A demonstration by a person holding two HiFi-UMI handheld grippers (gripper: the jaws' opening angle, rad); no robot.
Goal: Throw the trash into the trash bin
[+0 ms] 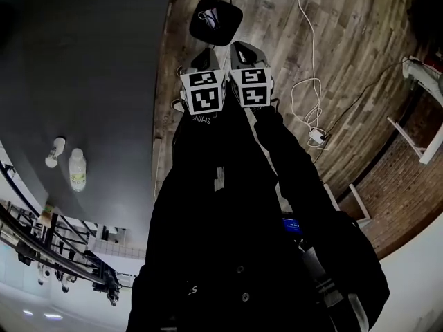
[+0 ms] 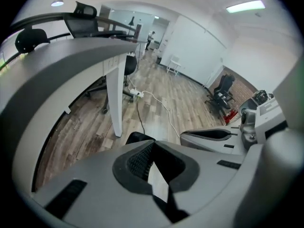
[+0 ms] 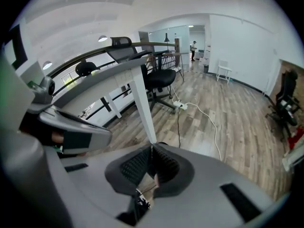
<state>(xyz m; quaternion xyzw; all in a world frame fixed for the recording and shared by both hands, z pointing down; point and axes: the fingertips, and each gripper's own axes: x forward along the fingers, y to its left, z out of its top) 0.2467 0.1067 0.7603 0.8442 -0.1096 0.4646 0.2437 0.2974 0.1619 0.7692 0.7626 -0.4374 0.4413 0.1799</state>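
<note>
On the wood floor stands the black trash bin (image 1: 216, 21), seen from above. My left gripper (image 1: 205, 54) and right gripper (image 1: 241, 48) hang side by side just short of the bin, both pointing down at it. Both have their jaws shut, and I see nothing sticking out past the tips. The left gripper view has its jaws (image 2: 152, 145) closed, the bin's dark rim (image 2: 137, 137) just beyond them and the right gripper's body (image 2: 213, 136) alongside. In the right gripper view the tips (image 3: 152, 148) meet too. Two small white bottles (image 1: 76, 169) lie on the grey table (image 1: 90, 81).
A white cable runs across the floor to a power strip (image 1: 315, 136). The table's white leg (image 3: 145, 106) stands close behind the bin. Office chairs (image 3: 159, 80) sit farther back. A white frame (image 1: 415, 140) stands by the brick wall at right.
</note>
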